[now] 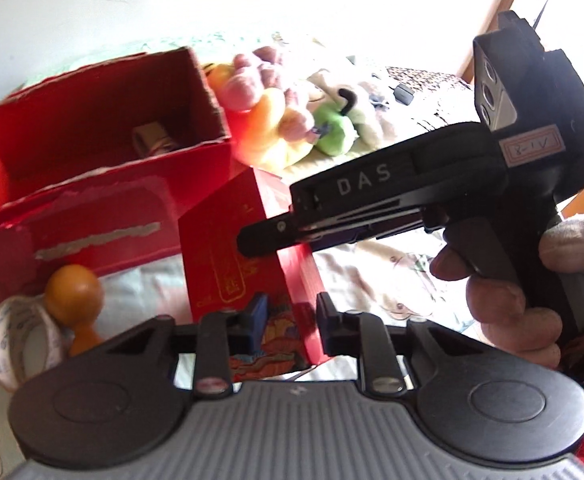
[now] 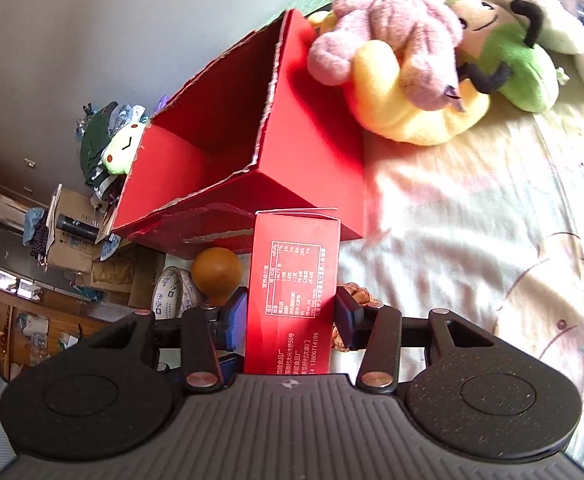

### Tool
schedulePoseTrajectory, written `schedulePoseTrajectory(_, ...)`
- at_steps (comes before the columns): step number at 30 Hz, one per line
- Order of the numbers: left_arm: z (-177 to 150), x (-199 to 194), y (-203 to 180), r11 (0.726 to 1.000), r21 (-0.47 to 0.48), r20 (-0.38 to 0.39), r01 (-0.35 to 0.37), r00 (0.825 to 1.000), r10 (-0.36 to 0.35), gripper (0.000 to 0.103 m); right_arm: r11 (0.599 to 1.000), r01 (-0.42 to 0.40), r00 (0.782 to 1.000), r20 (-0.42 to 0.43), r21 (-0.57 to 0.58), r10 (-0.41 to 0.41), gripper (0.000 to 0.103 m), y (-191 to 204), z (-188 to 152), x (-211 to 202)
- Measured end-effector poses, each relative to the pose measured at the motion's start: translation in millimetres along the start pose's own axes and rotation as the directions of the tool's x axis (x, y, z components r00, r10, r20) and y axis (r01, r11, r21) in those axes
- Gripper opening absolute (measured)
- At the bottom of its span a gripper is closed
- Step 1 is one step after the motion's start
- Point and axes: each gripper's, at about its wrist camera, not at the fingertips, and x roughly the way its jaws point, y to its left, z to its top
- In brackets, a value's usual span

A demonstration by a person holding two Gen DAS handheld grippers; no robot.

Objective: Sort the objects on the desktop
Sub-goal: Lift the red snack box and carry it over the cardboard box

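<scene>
The small red carton (image 2: 292, 292) is standing upright on the patterned bedsheet (image 2: 472, 220), just in front of the open red cardboard box (image 2: 227, 152), with its printed nutrition panel facing the right wrist camera. The right gripper (image 2: 292, 318) is straddling this carton, its blue-padded fingers (image 2: 235, 316) sitting at either side of it; whether both pads are actually pressing on the card cannot be told, a narrow gap appearing at the right. In the left wrist view the left gripper (image 1: 287, 316) is sitting partly open in front of the same carton (image 1: 247, 264), holding nothing. A hand (image 1: 508, 300) is gripping the right tool's handle there. An orange wooden knob (image 2: 216, 276) and a roll of printed tape (image 2: 175, 294) are lying left of the carton, near the box. Plush toys (image 2: 412, 68) are resting beyond, the pink one touching the box's far wall. A small object is lying inside the box (image 1: 153, 140), too blurred to identify
</scene>
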Motion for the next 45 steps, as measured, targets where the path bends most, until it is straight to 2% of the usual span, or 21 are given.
schedulePoseTrajectory(7,8,1,-26,0.998,0.054,0.034,0.045,0.998,-0.047,0.020,0.998,-0.007,0.996,0.092,0.055,0.002,0.047,-22,1,-25)
schedulePoseTrajectory(9,10,5,-27,0.997,0.048,0.031,0.057,0.998,-0.059,0.024,0.997,-0.017,0.994,0.108,0.081,0.009,0.047,-31,2,-27)
schedulePoseTrajectory(11,10,13,-22,0.999,0.018,0.011,0.050,0.999,-0.050,0.056,0.993,-0.040,0.993,0.115,0.107,0.028,0.047,-41,1,-30)
schedulePoseTrajectory(14,5,21,-8,0.997,-0.048,-0.005,0.054,0.999,-0.054,0.074,0.991,-0.061,0.992,0.120,0.118,0.047,0.047,-47,1,-33)
schedulePoseTrajectory(19,0,30,14,0.986,-0.139,0.000,0.087,0.996,-0.088,0.091,0.989,-0.088,0.991,0.113,0.121,0.074,0.047,-50,3,-32)
schedulePoseTrajectory(25,-1,48,26,0.969,-0.203,-0.013,0.144,0.989,-0.149,0.090,0.990,-0.095,0.990,0.111,0.109,0.083,0.047,-50,4,-30)
schedulePoseTrajectory(33,20,24,12,0.981,-0.142,0.034,0.130,0.991,-0.127,0.089,0.985,-0.140,0.978,0.169,0.103,0.122,0.047,-41,18,-56)
schedulePoseTrajectory(39,56,-7,14,0.991,-0.078,0.131,0.109,0.986,-0.098,0.089,0.986,-0.166,0.961,0.226,0.004,0.161,0.047,-6,56,-74)
schedulePoseTrajectory(45,89,-29,55,0.997,-0.066,0.186,0.032,0.982,-0.019,0.089,0.978,-0.192,0.958,0.202,-0.081,0.204,0.047,35,104,-44)
